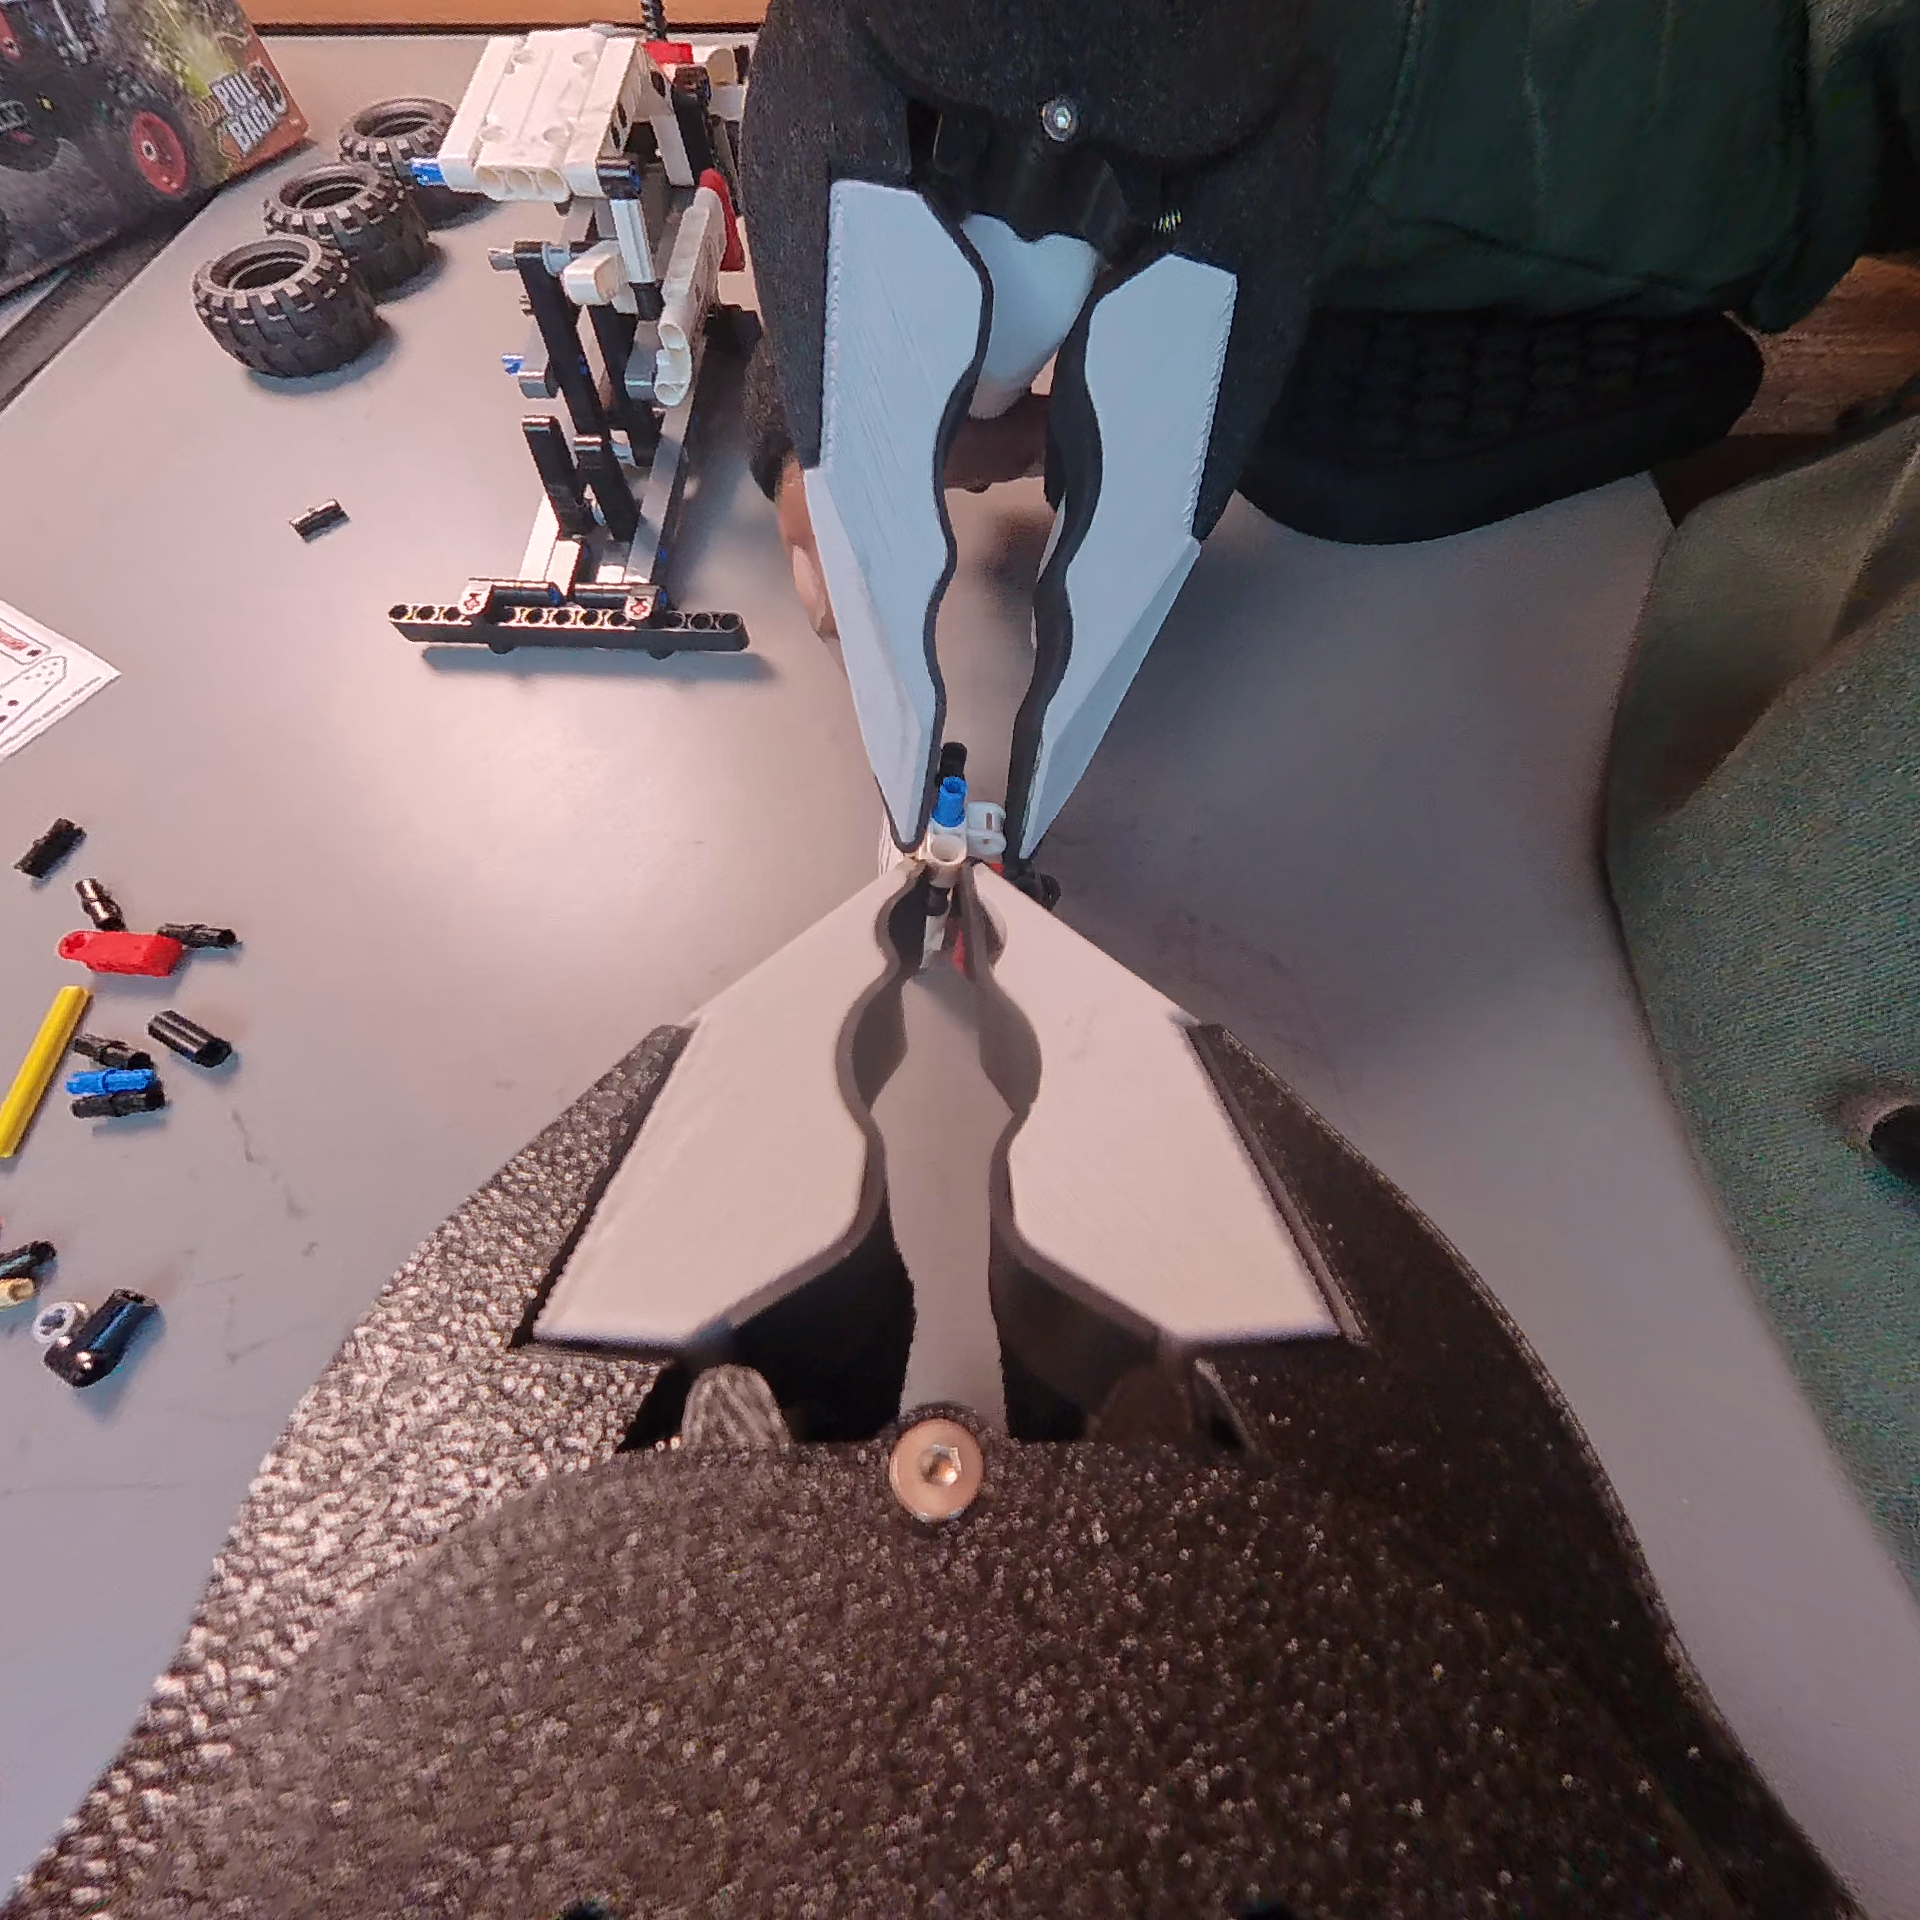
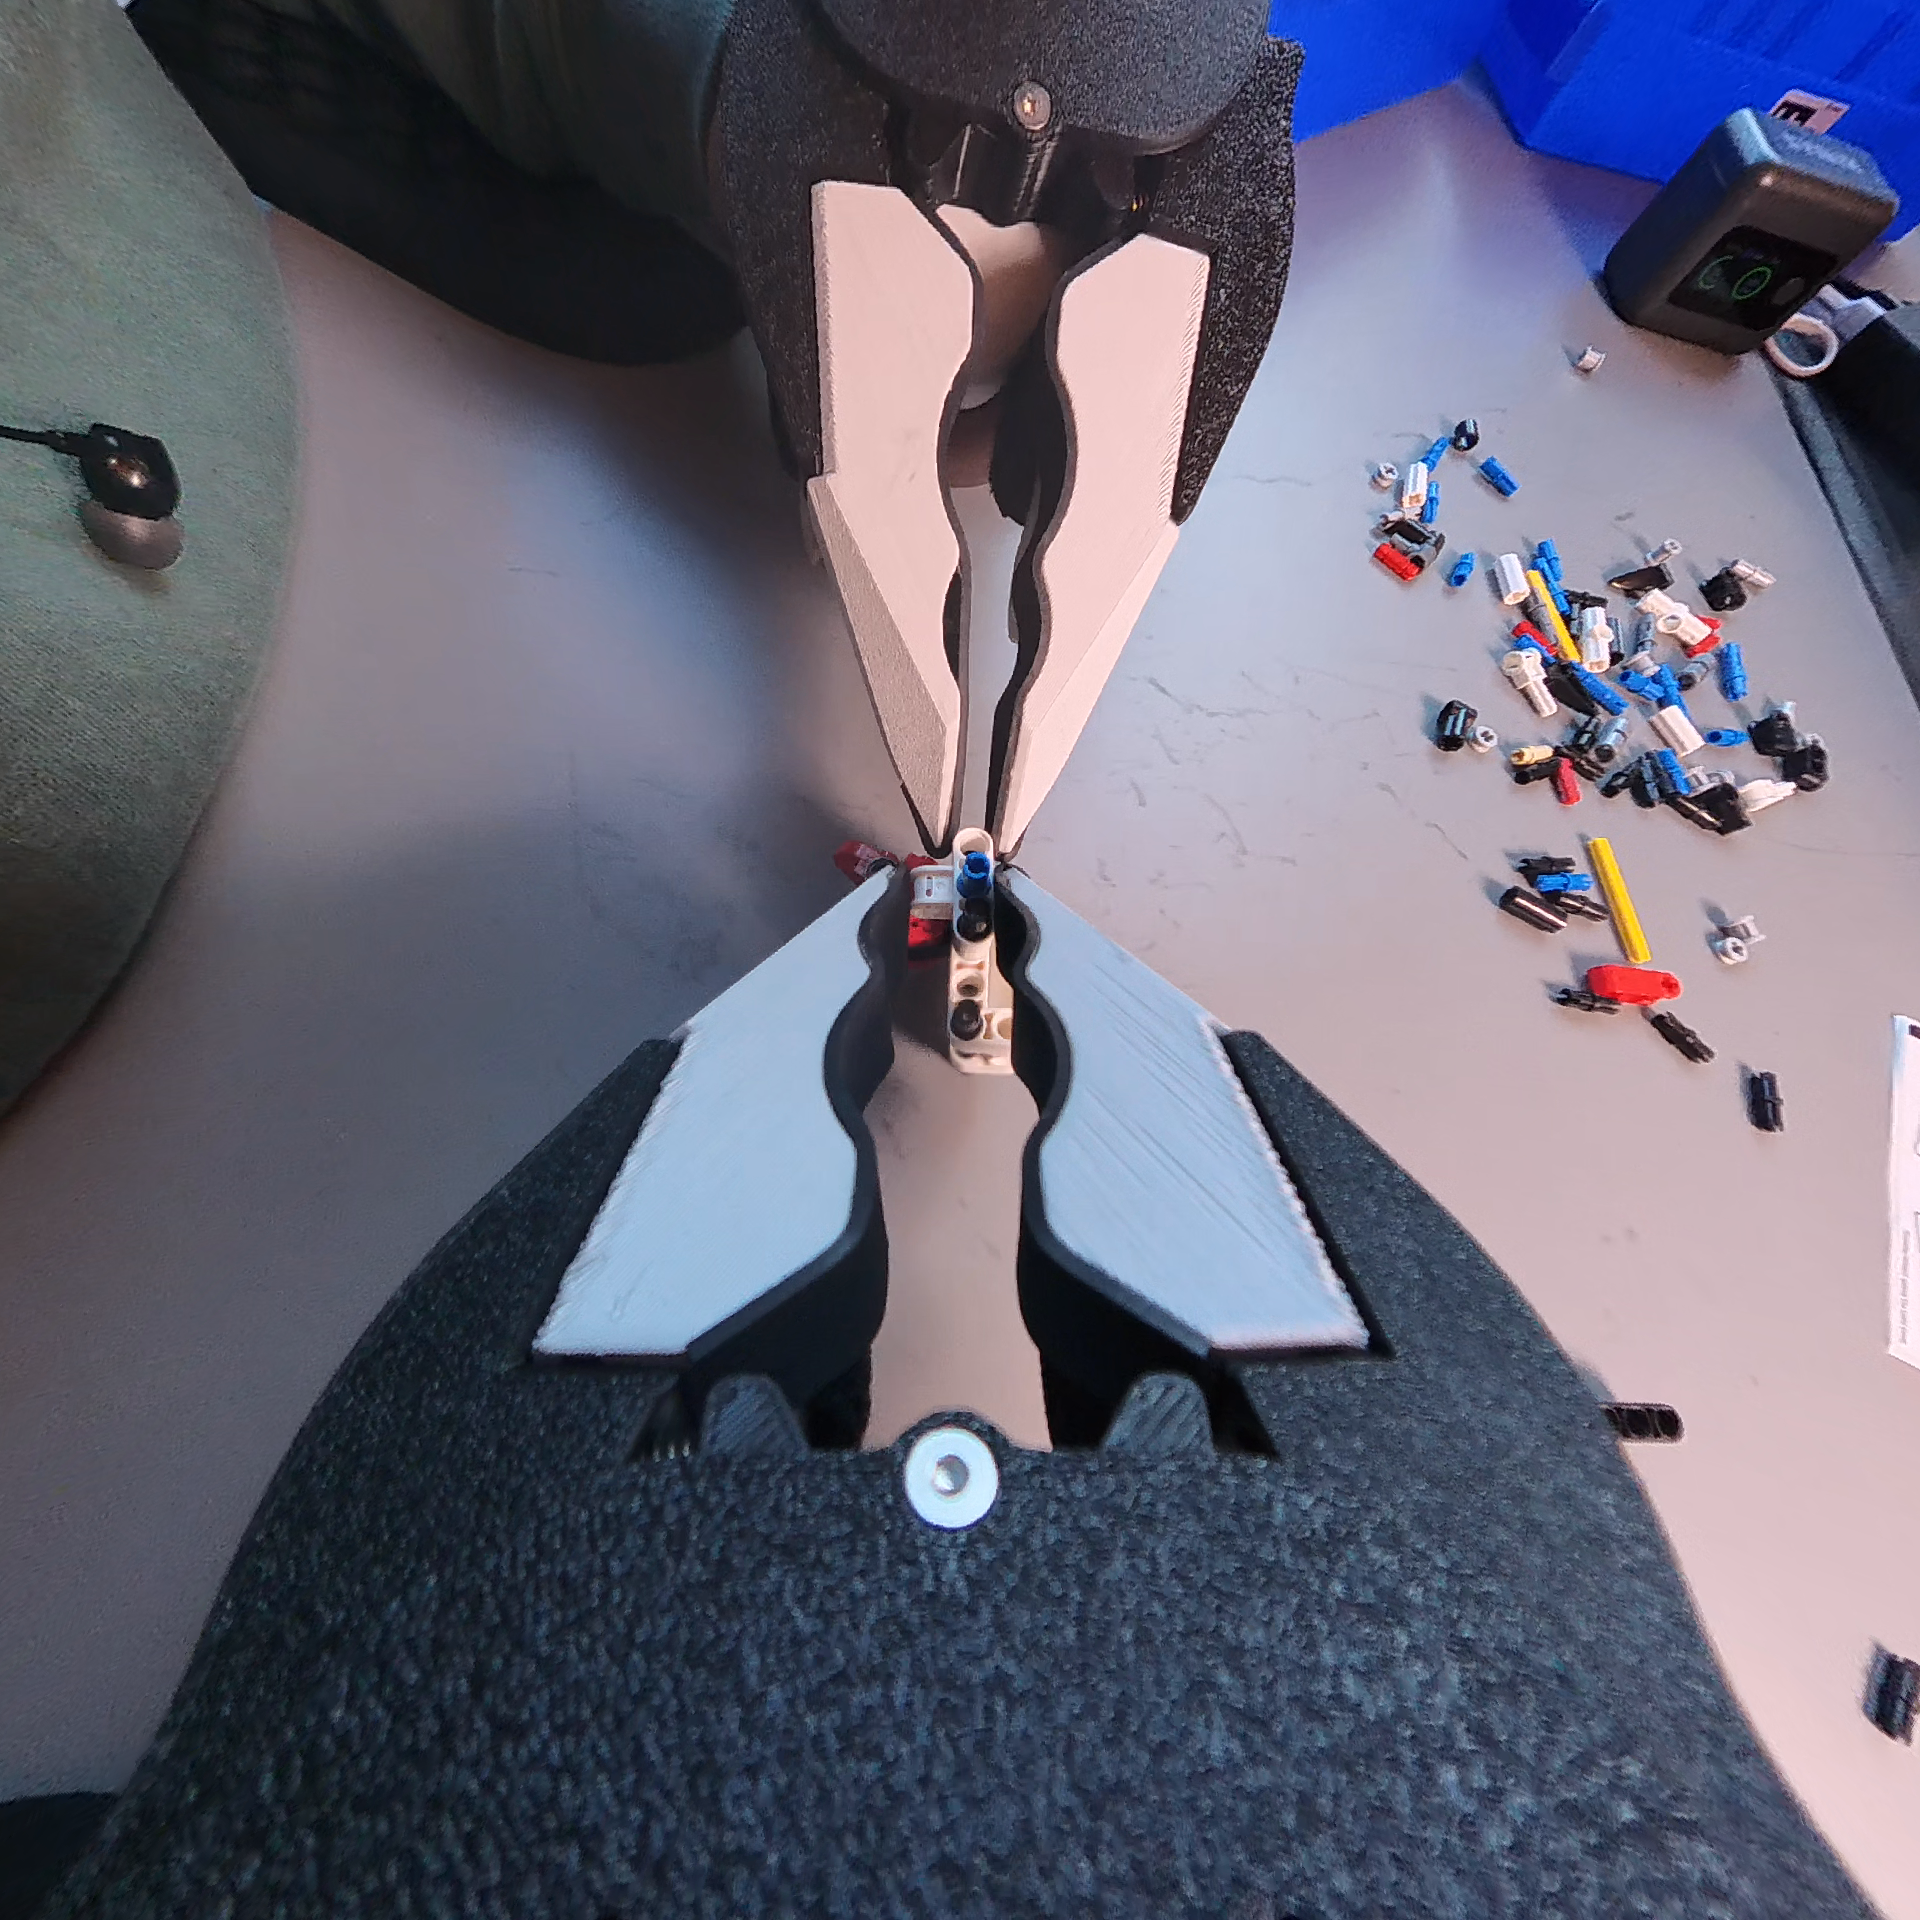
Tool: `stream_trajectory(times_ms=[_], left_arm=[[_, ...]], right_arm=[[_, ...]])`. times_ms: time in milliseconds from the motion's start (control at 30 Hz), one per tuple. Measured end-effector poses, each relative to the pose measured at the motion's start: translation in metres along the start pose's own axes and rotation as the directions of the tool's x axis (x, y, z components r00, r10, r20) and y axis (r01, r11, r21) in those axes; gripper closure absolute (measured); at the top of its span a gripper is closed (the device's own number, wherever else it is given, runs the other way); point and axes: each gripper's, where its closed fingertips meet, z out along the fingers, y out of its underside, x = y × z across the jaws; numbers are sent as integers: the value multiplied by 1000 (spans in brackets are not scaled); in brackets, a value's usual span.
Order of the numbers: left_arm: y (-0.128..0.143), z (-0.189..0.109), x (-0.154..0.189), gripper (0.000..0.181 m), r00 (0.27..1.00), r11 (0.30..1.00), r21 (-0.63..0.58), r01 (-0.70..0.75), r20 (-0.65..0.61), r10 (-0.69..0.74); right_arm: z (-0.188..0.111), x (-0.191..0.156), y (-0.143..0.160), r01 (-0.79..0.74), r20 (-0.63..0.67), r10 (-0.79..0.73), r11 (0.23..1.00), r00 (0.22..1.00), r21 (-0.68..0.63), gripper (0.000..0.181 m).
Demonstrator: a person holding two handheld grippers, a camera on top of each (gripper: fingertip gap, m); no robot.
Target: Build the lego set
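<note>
Over the grey table [image 1: 416,790], mid-frame: I see both claws meeting tip to tip.
Left gripper [image 1: 940,883]: I have it clamped on the small white sub-assembly [image 2: 975,966].
Right gripper [image 2: 951,883]: pinching the same piece.
Chassis [image 1: 613,343]: well apart, by the tyres [image 1: 286,301].

Three black tyres [image 1: 312,260], two grippers [image 1: 940,894], one yellow axle [image 1: 42,1070]

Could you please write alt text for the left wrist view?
Two grippers, left and right, meet tip to tip on a small white lego subassembly above a grey table. A half-built vehicle frame, three tyres and loose pins lie leftward.
</note>
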Motion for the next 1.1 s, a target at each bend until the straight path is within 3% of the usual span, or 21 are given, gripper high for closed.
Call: stream_trajectory(times_ms=[667, 800, 1100], left_arm=[[2, -3, -5, 175, 997, 997, -10, 72, -8, -72], [1, -9, -6, 164, 996, 996, 6, 90, -25, -90], [20, -1, -10, 164, 996, 992, -95, 79, -36, -83]], right_arm=[[5, 5, -2, -29, 15, 29, 1000, 999, -12, 166], [6, 4, -2, -12, 18, 13, 1000, 1000, -21, 166], [7, 8, -2, -1, 23, 2, 999, 1000, -49, 166]])
